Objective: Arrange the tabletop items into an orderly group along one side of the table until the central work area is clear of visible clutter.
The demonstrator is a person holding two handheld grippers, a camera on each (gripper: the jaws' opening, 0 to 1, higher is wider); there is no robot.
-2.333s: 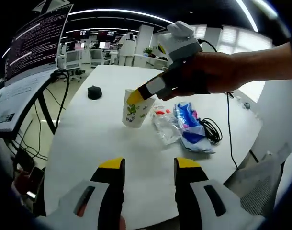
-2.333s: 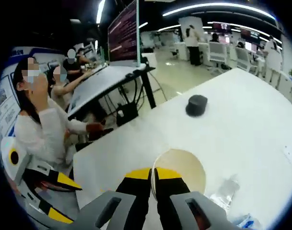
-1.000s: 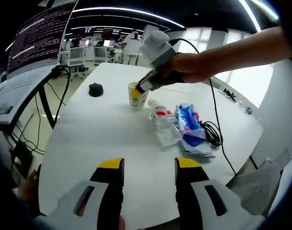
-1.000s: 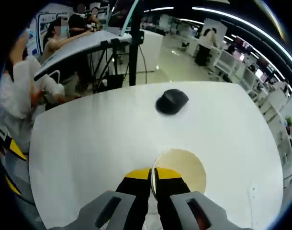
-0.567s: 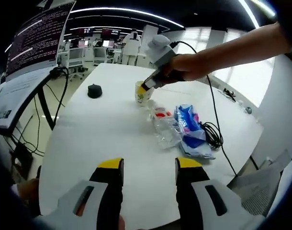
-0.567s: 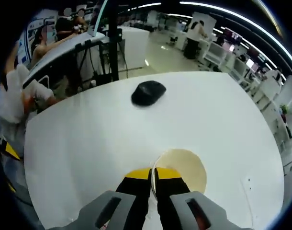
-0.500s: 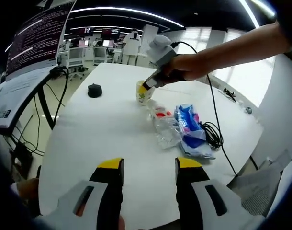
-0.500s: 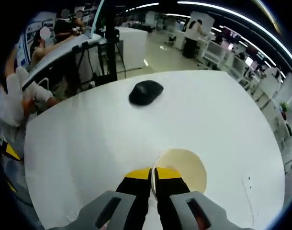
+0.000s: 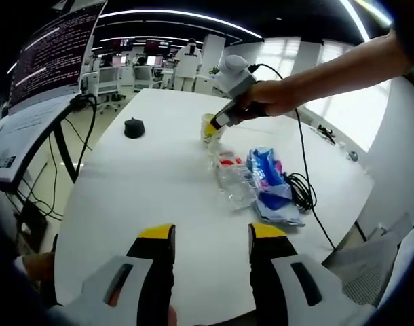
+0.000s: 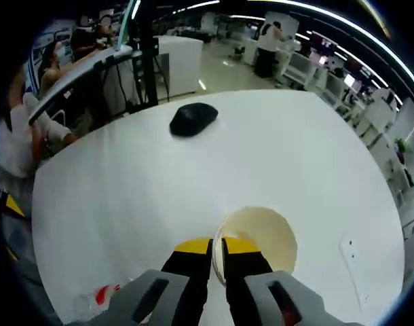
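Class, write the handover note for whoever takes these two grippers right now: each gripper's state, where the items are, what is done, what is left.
Right gripper: shut on the paper cup, pinching its rim, beside the plastic bottle.
Left gripper: open, holding nothing, over bare table near the front edge.
Items: bottle, blue packet and black cable lie together toward one side; the black mouse sits apart on the far part of the table.
Done: cup brought next to the cluster.
Left: release the cup upright, then probably bring the mouse over to the group.
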